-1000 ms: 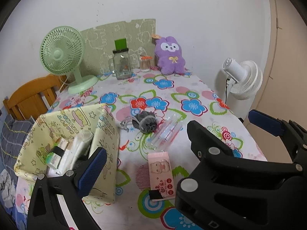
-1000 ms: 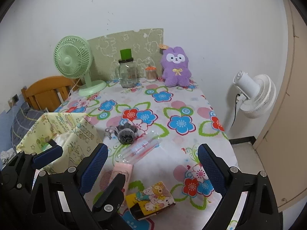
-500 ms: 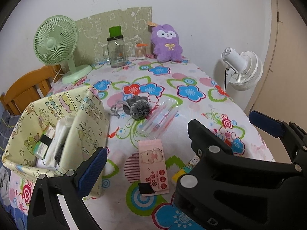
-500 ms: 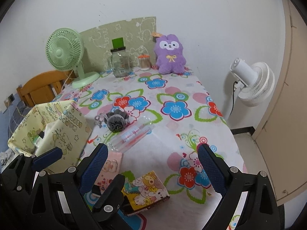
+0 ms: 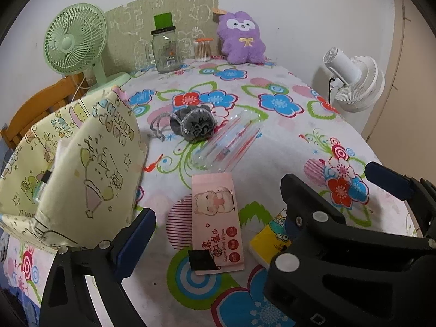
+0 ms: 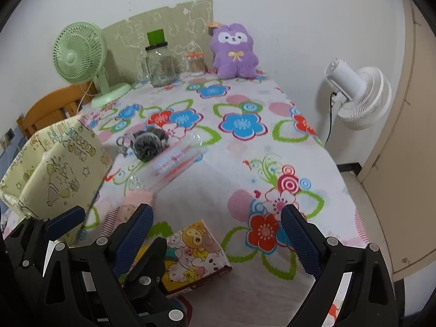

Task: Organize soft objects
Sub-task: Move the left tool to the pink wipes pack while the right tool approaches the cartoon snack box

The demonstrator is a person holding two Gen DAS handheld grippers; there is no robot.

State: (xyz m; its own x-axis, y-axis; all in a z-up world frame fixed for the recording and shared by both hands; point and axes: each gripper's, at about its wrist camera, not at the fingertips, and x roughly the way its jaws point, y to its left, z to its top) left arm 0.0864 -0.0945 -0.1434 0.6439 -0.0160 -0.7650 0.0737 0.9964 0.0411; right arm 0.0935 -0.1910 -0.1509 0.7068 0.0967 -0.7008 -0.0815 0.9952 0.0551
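Observation:
A pink wipes pack (image 5: 218,218) lies on the flowered tablecloth just ahead of my open, empty left gripper (image 5: 218,237). A yellow cartoon tissue pack (image 6: 190,256) lies between the fingers of my open, empty right gripper (image 6: 218,239); it also shows in the left wrist view (image 5: 269,242). A grey mesh bath pouf (image 5: 193,125) and a clear plastic pack of toothbrushes (image 5: 231,144) lie mid-table. A pale yellow fabric storage bin (image 5: 90,163) stands at the left with items inside. A purple plush toy (image 5: 242,41) sits at the far edge.
A green desk fan (image 5: 73,43), a glass jar with a green lid (image 5: 164,49) and a cotton swab jar (image 5: 202,50) stand along the back wall. A white floor fan (image 6: 357,95) stands off the table's right edge. A wooden chair (image 5: 41,109) is at the left.
Both grippers have moved forward and lower over the table. The wipes pack and the tissue pack now look larger and closer. Both stay open.

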